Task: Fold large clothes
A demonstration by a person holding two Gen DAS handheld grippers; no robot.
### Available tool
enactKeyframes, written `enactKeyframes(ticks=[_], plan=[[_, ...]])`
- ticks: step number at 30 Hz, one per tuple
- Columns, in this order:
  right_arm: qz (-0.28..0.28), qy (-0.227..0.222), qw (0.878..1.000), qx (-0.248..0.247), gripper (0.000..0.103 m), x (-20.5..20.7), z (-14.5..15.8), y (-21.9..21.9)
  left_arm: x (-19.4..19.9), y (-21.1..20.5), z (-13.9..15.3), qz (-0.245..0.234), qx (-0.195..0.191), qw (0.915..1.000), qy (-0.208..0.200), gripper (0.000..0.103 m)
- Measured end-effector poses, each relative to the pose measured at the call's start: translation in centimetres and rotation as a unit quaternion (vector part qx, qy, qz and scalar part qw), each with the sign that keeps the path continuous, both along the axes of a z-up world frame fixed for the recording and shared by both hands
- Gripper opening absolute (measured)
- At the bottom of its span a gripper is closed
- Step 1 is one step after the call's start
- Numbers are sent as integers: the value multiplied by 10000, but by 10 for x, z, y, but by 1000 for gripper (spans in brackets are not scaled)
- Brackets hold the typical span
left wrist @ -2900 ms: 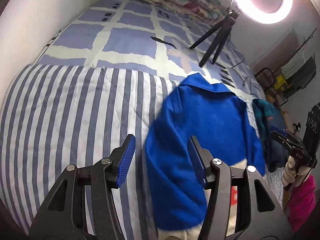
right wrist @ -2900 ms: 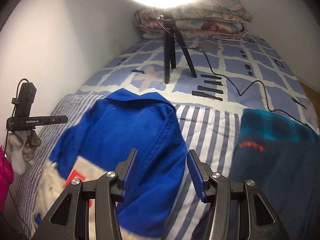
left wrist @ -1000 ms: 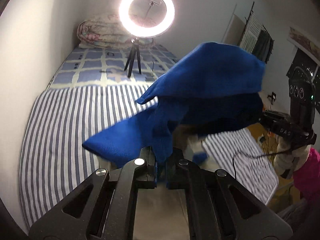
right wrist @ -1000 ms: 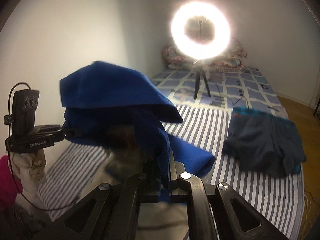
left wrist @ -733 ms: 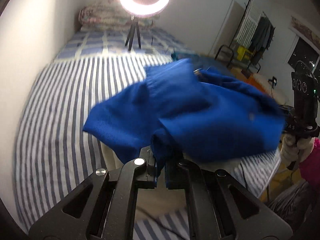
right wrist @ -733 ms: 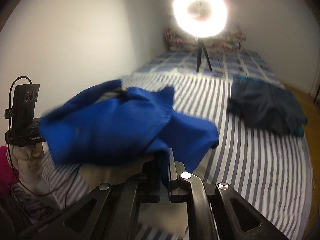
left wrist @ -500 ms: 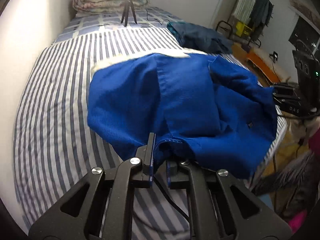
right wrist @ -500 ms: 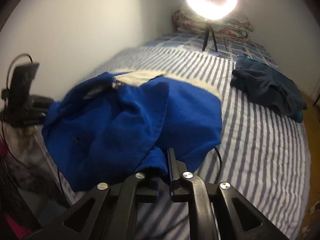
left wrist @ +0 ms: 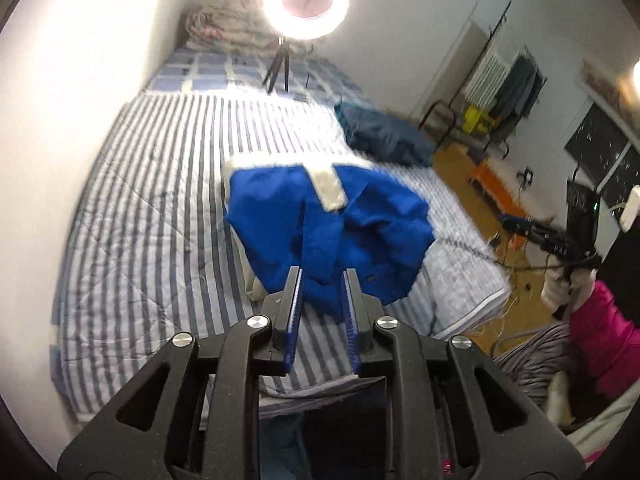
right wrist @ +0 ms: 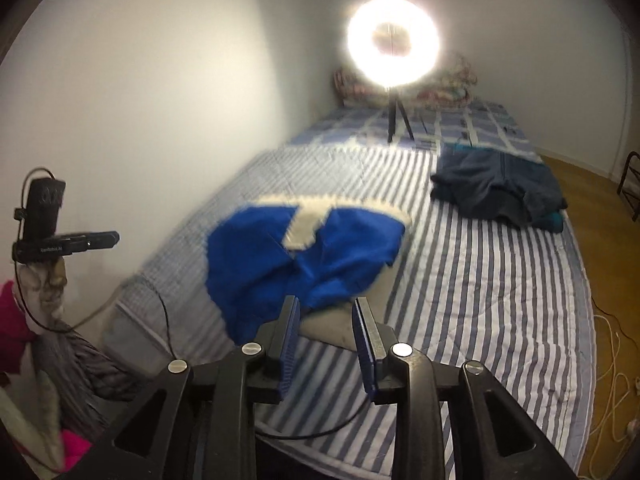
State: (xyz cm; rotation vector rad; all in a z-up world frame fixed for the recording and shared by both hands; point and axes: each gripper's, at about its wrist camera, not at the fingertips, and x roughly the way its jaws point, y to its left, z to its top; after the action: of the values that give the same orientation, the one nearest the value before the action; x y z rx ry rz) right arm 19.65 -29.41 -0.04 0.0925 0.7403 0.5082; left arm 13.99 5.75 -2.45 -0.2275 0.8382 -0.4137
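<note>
On the striped bed point(right wrist: 480, 300), one blue garment point(left wrist: 328, 232), one dark garment point(right wrist: 496, 192), both grippers' fingers point(left wrist: 294, 300) released.

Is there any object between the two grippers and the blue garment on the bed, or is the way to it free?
Nothing visible stands in the way. The blue garment lies crumpled on the striped bed cover, directly ahead of the open left gripper and right gripper. The dark clothes lie apart, farther up the bed.
</note>
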Motion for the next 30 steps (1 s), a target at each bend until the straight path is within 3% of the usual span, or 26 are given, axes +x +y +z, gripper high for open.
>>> enactKeyframes(ticks=[2, 7, 8, 10, 12, 15, 20, 25, 30], plan=[[34, -166, 9998, 93, 30, -9, 19, -3, -10, 10, 28, 128, -177, 9996, -178, 35], [26, -847, 9958, 340, 39, -36, 83, -13, -29, 24, 87, 238, -396, 9968, -653, 38], [39, -913, 9951, 378, 45, -38, 90, -15, -30, 26, 93, 260, -440, 9963, -687, 40], [49, -1029, 9939, 406, 53, -37, 99, -16, -30, 32, 104, 293, -577, 9949, -776, 55], [-4, -961, 9944, 441, 56, -29, 91, -16, -24, 34, 102, 363, -588, 9943, -813, 56], [8, -455, 9972, 602, 56, -4, 56, -11, -1, 32, 75, 376, -608, 9960, -541, 57], [44, 326, 9968, 725, 57, 45, -17, -4, 56, 27, 3, 457, -711, 9963, 169, 56], [-143, 991, 9894, 1050, 62, 82, -72, -9, 110, 37, -59, 884, -1224, 9858, 730, 56], [-224, 1607, 9823, 938, 62, 120, -126, -3, 153, 37, -103, 998, -1354, 9776, 1268, 56]])
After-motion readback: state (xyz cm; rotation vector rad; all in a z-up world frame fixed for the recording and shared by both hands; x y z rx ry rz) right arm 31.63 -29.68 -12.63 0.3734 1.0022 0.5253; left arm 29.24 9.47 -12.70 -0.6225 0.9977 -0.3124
